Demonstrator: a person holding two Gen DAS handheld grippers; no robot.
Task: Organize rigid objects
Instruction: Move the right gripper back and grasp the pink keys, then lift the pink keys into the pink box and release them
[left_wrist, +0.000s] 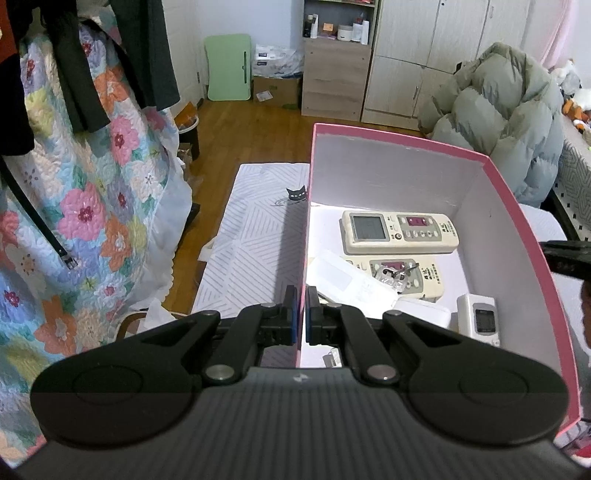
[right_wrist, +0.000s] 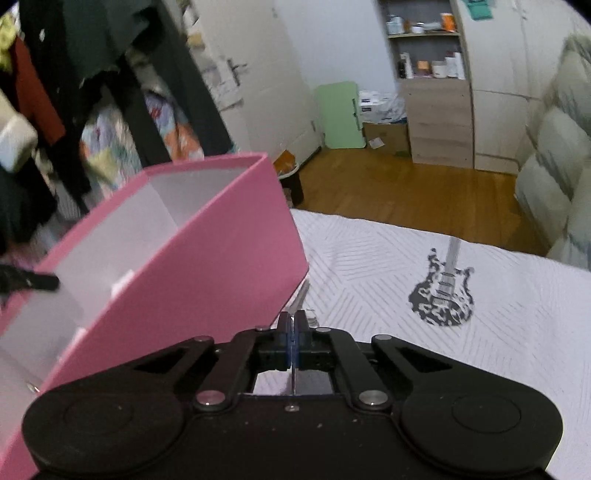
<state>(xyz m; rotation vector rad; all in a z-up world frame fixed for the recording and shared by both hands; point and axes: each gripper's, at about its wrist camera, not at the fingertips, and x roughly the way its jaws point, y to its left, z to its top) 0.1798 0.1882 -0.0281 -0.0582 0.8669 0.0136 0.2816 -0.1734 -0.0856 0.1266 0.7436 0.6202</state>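
A pink box (left_wrist: 509, 192) with a white inside stands on the bed sheet (left_wrist: 255, 236). My left gripper (left_wrist: 301, 295) is shut on the box's left wall. Inside lie a cream remote (left_wrist: 399, 232), a second cream remote (left_wrist: 410, 277) partly under a white remote (left_wrist: 351, 282), a small white device with a screen (left_wrist: 480, 319) and a white block (left_wrist: 421, 312). In the right wrist view the box (right_wrist: 207, 266) is at the left and looks tilted. My right gripper (right_wrist: 293, 319) is shut on a thin flat metal piece (right_wrist: 301, 295) close to the box's outer wall.
A floral quilt (left_wrist: 85, 206) and dark clothes hang at the left. A grey puffer coat (left_wrist: 509, 118) lies at the right. Wooden floor, a cabinet (left_wrist: 336, 77), a green board (left_wrist: 229, 66) and a cardboard box stand beyond the bed. The sheet has a guitar print (right_wrist: 443, 291).
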